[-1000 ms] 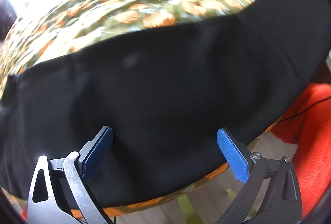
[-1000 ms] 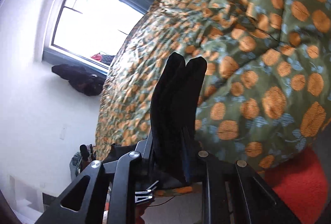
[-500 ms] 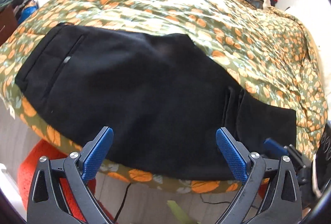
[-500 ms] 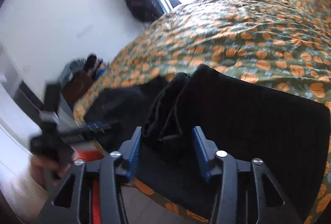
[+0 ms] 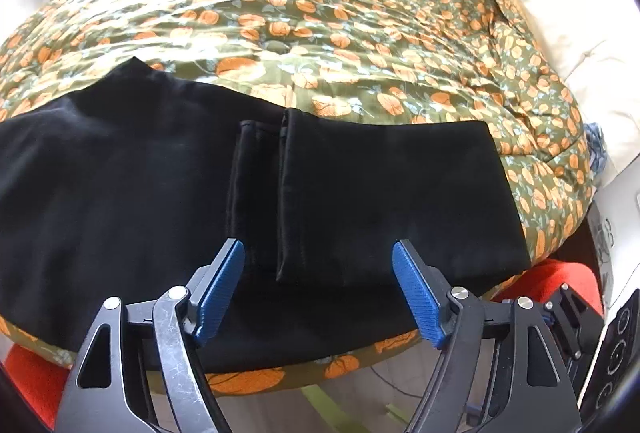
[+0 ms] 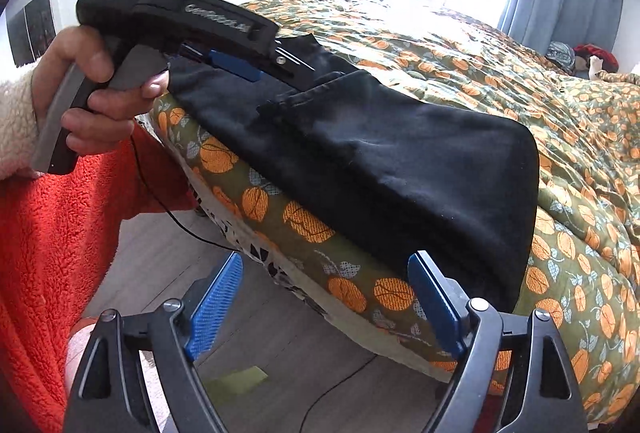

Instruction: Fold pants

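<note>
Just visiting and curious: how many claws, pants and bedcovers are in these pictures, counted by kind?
Claws: 2, the left claw and the right claw, both open with nothing between the jaws.
Pants: 1, the black pants, partly folded on the bed.
Bedcovers: 1, the pumpkin-print duvet.
Total: 4.

One pair of black fabric pants (image 5: pixel 168 193) is lying on one bed, which is wearing one olive quilt printed with orange pumpkins (image 5: pixel 360 33). Two handheld black grippers are showing, the left gripper (image 5: pixel 316 289) and the right gripper (image 6: pixel 324 309), each carrying two blue ribbed fingers (image 5: pixel 416 301), making four in all. One bare hand (image 6: pixel 92 89) is gripping one handle, beside one orange fleece garment (image 6: pixel 48 253). Two blue-grey curtains are hanging at the window
</note>
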